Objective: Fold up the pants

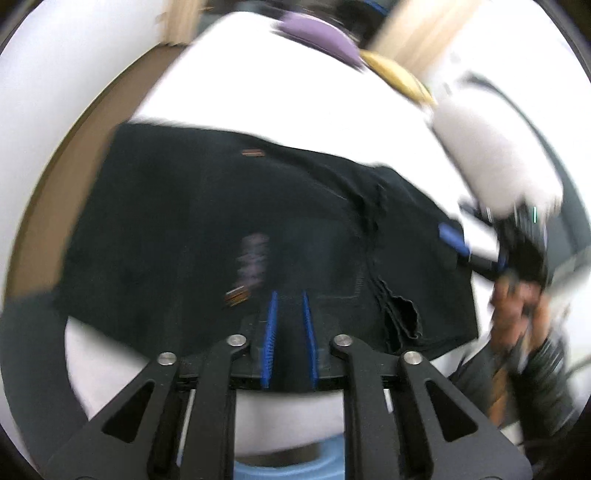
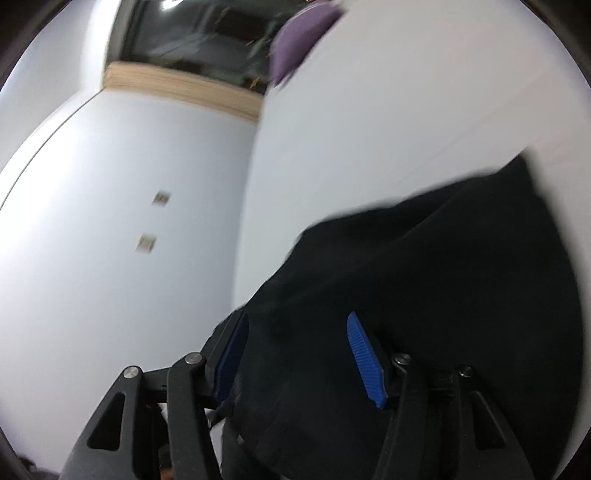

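Here's the folded pair of black fabric pants [image 1: 229, 229], lying flat on the white table surface [image 1: 280, 92], and everything is a touch blurred. That dark bundle is our landmark. Directly in front of it, at its near edge, the left gripper [image 1: 290, 332] with its ribbed blue pads shows a narrow gap between the jaws. Dark cloth sits right behind that gap, but whether any of it is pinched, I cannot tell. A small orange tag [image 1: 251, 152] shows near the pants' far edge, and a frayed seam runs down the right part.

Off the pants' right edge, the right gripper [image 1: 461, 245] comes in, one blue pad just over the cloth's corner, a person's hand [image 1: 517, 314] behind it. From its own camera, the right gripper [image 2: 295, 354] stands clearly apart, blue fingers [image 2: 365, 362] wide, with black cloth filling the space between and under them; the pads are not pressing on it.

Beyond the pants, at the table's far end, a purple cushion-like object [image 1: 317, 35] and beside it a yellow rounded object [image 1: 397, 77].
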Action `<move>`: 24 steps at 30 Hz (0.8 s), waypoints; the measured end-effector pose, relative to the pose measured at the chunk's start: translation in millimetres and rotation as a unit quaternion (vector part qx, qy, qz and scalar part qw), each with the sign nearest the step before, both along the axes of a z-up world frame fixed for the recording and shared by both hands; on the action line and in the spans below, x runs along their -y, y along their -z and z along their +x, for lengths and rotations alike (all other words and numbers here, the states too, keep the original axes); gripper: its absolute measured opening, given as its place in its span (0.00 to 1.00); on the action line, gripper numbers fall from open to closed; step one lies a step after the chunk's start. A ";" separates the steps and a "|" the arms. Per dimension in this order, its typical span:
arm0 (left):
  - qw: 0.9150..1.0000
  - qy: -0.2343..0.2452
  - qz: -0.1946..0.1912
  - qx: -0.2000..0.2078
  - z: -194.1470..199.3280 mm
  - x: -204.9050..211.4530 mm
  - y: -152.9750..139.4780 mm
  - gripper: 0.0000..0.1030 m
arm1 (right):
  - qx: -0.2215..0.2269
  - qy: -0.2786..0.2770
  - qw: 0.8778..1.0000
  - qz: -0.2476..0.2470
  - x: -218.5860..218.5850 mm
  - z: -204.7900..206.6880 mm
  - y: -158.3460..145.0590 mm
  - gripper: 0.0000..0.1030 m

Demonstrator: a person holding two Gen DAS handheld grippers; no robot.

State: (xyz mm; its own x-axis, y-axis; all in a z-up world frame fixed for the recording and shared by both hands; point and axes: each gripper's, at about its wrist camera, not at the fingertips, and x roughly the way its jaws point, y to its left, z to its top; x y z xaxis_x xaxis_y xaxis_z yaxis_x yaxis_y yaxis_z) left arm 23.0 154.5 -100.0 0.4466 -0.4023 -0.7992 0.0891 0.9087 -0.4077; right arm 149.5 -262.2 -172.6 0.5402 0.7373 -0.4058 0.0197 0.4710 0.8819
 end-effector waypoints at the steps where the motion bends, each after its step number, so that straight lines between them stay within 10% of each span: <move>1: 0.999 -0.032 -0.023 -0.011 -7.7 -22.3 2.1 0.36 | 0.005 -0.015 1.000 0.009 -13.4 -3.7 -0.3 0.59; 4: 0.987 -0.116 -0.111 -0.014 -24.7 -73.7 4.7 0.81 | 0.005 -0.044 0.998 0.043 -47.3 -14.0 7.4 0.59; 11: 0.937 -0.219 -0.265 -0.055 -40.2 -133.9 35.7 0.82 | -0.007 -0.079 0.994 0.079 -88.7 -19.8 20.8 0.59; 24: 0.891 -0.265 -0.364 -0.061 -17.7 -163.6 79.2 0.82 | -0.019 -0.077 0.992 0.098 -80.4 -20.6 28.1 0.59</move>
